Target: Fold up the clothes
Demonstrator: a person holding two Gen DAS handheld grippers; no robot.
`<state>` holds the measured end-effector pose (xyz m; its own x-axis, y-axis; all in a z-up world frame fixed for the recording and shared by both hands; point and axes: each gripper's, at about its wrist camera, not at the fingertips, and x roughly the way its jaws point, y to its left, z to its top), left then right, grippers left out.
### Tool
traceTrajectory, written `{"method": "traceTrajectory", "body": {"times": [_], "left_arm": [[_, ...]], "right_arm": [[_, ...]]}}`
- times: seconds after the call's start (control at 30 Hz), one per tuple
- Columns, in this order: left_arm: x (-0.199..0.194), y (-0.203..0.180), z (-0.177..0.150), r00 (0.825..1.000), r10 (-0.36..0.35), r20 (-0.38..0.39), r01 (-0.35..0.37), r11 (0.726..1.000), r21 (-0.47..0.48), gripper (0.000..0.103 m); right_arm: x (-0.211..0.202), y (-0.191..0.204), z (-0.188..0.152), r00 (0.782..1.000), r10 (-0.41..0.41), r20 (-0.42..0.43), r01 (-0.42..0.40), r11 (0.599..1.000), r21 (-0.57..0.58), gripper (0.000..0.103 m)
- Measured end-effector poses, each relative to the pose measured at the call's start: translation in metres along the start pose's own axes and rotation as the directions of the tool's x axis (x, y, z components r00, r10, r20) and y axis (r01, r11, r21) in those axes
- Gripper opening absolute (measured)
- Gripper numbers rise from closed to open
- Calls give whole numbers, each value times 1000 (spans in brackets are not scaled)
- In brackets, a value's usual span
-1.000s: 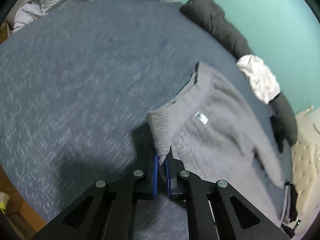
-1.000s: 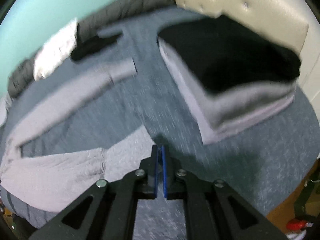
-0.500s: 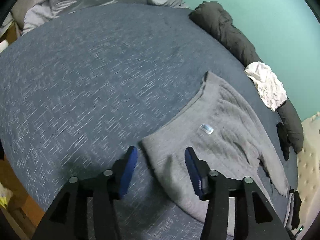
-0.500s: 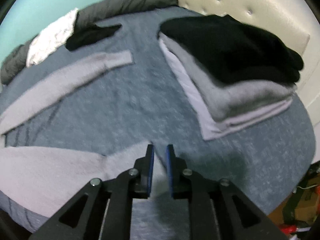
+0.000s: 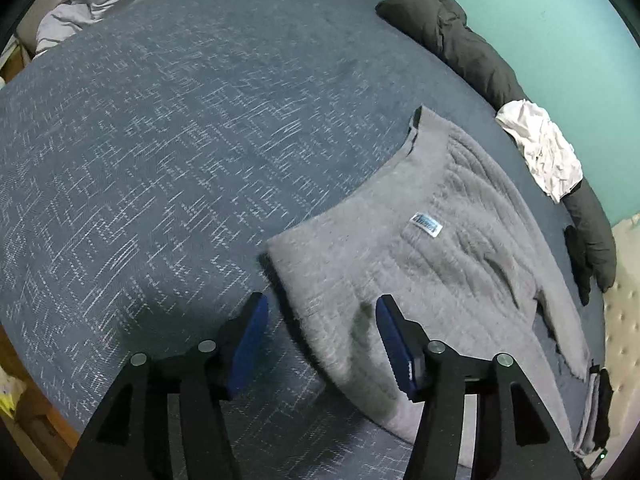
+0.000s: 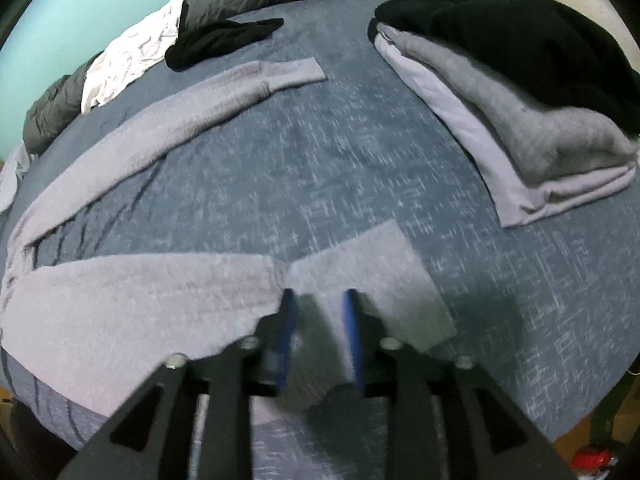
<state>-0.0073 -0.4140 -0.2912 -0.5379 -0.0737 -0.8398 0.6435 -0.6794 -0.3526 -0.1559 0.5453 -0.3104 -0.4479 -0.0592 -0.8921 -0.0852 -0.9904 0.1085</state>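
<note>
Both grippers, left gripper [image 5: 320, 332] and right gripper [image 6: 318, 332], have jaws spread, holding nothing. Grey sweater [image 5: 432, 248] lies flat on the bed [image 5: 168, 128]; its small blue label [image 5: 427, 224] is unreadable.

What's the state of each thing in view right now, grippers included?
left gripper: open, above the waistband corner, holding nothing.
right gripper: open, above a leg cuff, holding nothing.
grey fleece pants: spread flat on the bed, unfolded, legs splayed apart.
stack of clothes: folded, black piece on top.
white garment: crumpled, lying on the dark bedding roll.
dark bedding roll: bunched along the wall.
</note>
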Motion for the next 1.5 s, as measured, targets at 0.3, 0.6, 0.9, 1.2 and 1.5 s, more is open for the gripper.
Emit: {"method": "traceTrajectory", "body": {"times": [0.3, 0.6, 0.9, 1.2, 1.5], "left_arm": [[-33, -6, 14, 994, 31, 106, -33, 999, 14, 65], [-26, -32, 25, 998, -4, 68, -1, 997, 75, 69], [-12, -50, 25, 999, 8, 41, -14, 990, 142, 72], [34, -112, 103, 998, -60, 8, 58, 981, 188, 75], [121, -150, 161, 999, -32, -31, 37, 981, 192, 75]], "right_arm": [[-13, 7, 9, 996, 29, 79, -30, 999, 17, 51], [-9, 51, 14, 990, 101, 98, -96, 994, -54, 52], [4, 56, 3, 995, 80, 56, -73, 991, -116, 54], [17, 66, 8, 997, 54, 54, -48, 993, -108, 56], [27, 81, 26, 997, 32, 75, -24, 995, -101, 57]]}}
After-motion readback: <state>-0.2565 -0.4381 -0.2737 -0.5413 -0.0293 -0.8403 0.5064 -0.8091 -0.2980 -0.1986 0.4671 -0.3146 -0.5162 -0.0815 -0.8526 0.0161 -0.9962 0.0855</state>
